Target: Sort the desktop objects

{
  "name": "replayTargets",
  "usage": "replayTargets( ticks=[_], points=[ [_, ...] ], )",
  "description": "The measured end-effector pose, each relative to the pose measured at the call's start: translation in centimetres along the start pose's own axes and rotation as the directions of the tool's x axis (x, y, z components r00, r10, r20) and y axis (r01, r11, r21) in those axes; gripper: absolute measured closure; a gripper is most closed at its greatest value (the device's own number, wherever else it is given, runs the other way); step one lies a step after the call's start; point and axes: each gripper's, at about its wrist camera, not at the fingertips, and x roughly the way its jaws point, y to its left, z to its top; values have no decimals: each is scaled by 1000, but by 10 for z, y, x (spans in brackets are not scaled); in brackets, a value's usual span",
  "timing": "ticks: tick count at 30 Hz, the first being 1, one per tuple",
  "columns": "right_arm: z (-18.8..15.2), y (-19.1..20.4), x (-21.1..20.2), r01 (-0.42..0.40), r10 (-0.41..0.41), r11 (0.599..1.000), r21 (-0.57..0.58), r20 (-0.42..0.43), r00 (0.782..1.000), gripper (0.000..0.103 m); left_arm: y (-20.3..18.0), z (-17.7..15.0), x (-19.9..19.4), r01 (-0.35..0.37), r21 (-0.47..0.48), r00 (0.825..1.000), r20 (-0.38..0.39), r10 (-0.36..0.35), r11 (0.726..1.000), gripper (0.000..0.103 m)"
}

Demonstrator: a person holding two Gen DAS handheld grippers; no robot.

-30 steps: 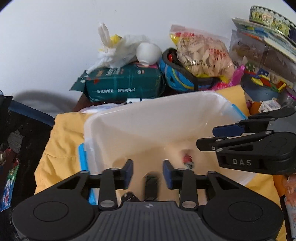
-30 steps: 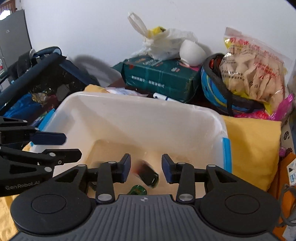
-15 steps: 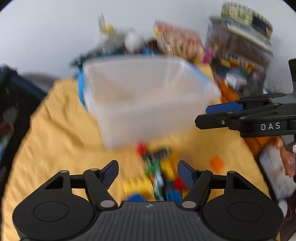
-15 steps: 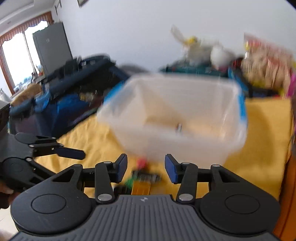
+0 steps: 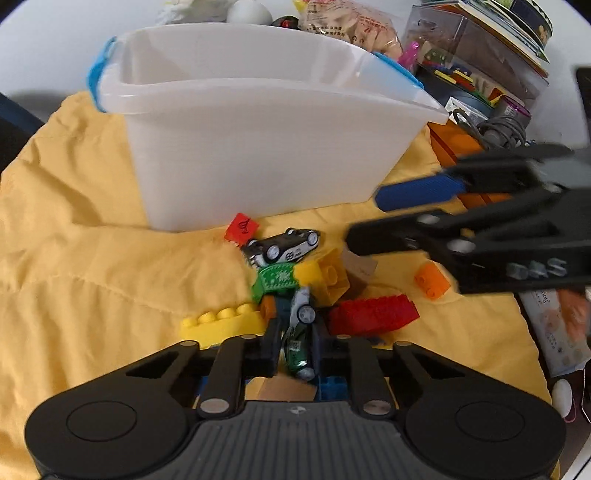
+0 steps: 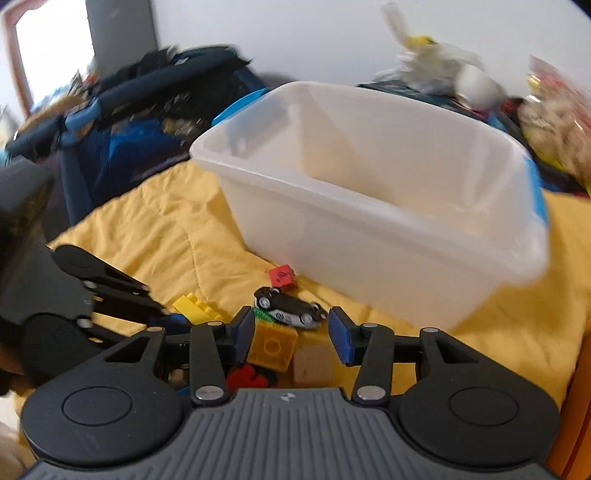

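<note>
A heap of toys lies on the yellow cloth (image 5: pixel 92 258) in front of a translucent white bin (image 5: pixel 258 147). My left gripper (image 5: pixel 295 343) is shut on a green toy car (image 5: pixel 296 357) at the heap's near edge. Beyond it lie a green brick (image 5: pixel 277 278), a black-and-white toy car (image 5: pixel 284 249), a red cube (image 5: pixel 242 229), yellow bricks (image 5: pixel 221 325), a red brick (image 5: pixel 373 314) and an orange brick (image 5: pixel 430 280). My right gripper (image 6: pixel 291 338) stands open over a yellow brick (image 6: pixel 273 347) and a wooden block (image 6: pixel 314 363), just short of the black-and-white car (image 6: pixel 291 308). It holds nothing.
The bin (image 6: pixel 369 221) has blue latches. Behind it sit a snack bag (image 5: pixel 351 22) and clear toy boxes with books (image 5: pixel 480 55). A dark blue bag or stroller (image 6: pixel 129 122) stands off the cloth's left side. An orange box (image 5: pixel 458 144) lies at the right.
Both grippers have drawn back from above the bin and dropped to the toy heap in front of it. My left gripper has shut on the green toy car; the right stays open.
</note>
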Motion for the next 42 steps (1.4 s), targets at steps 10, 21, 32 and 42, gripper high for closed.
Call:
replayTargets(
  ticks=[10,21,32,42],
  points=[
    [18,33,74,14,-123,896,-445,-216,969,59,24,-21,-50,5,-89,1000,15,-4,996,84],
    [12,27,91,-46,-50,932,-360,-253,966,80,23,-32,-67,-1,-124,999,42,6,992,84],
    [-37,31,-28,-21,16,986,-165,-32,999,92,21,-70,-89,-131,-86,991,5,132,988,84],
    [-79,30,-49,13,-13,1000,0,-66,998,92,0,-111,-74,-274,22,961,-44,274,962,82]
  ],
)
